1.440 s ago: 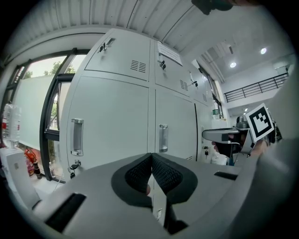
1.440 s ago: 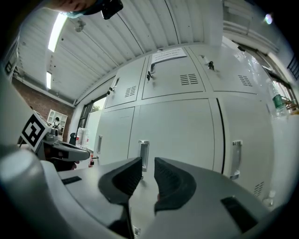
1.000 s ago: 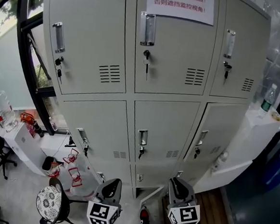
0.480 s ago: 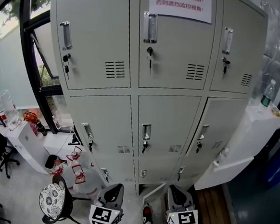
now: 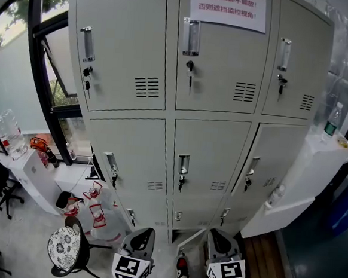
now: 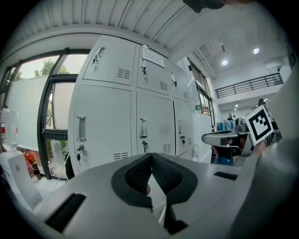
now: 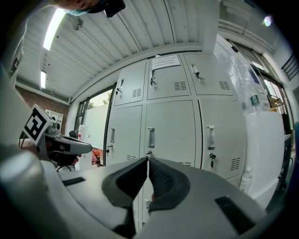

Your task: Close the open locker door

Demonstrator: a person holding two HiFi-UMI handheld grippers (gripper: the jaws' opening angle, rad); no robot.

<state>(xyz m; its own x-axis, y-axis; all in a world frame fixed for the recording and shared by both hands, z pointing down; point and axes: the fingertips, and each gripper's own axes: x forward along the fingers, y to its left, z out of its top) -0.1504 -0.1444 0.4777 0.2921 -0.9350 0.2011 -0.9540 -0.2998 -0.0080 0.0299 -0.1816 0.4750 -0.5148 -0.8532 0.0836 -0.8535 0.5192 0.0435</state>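
- The locker bank (image 5: 208, 156) stands straight ahead, and both tools hang low in front of its bottom row.
- The open door (image 5: 192, 240) looks to be a bottom-row one. It shows as a thin pale strip, nearly edge-on, swung out between the 2 tools.
- The left gripper (image 6: 151, 158) has its pads brought together at the tips, with nothing between them.
- The right gripper (image 7: 147, 161) is likewise pinched together and empty.
- I'd judge the door to be thin painted sheet steel: light, stiff, and free to swing on its hinges.
- The smooth paint would be slippery to pinch, so pressing the closed tips against the flat face near the free edge looks wiser. A hard shove might make it bounce back off the frame.
- Count: 2 grippers.
- Count: 3 columns of lockers, with 3 doors in the top row, 3 in the middle, and a bottom row only partly in sight.
- Count: 1 paper notice (image 5: 229, 5) on the top middle door.
- Count: 1 bottle (image 5: 331, 121) to the right.
- Count: 1 patterned stool (image 5: 63, 249) to the left.
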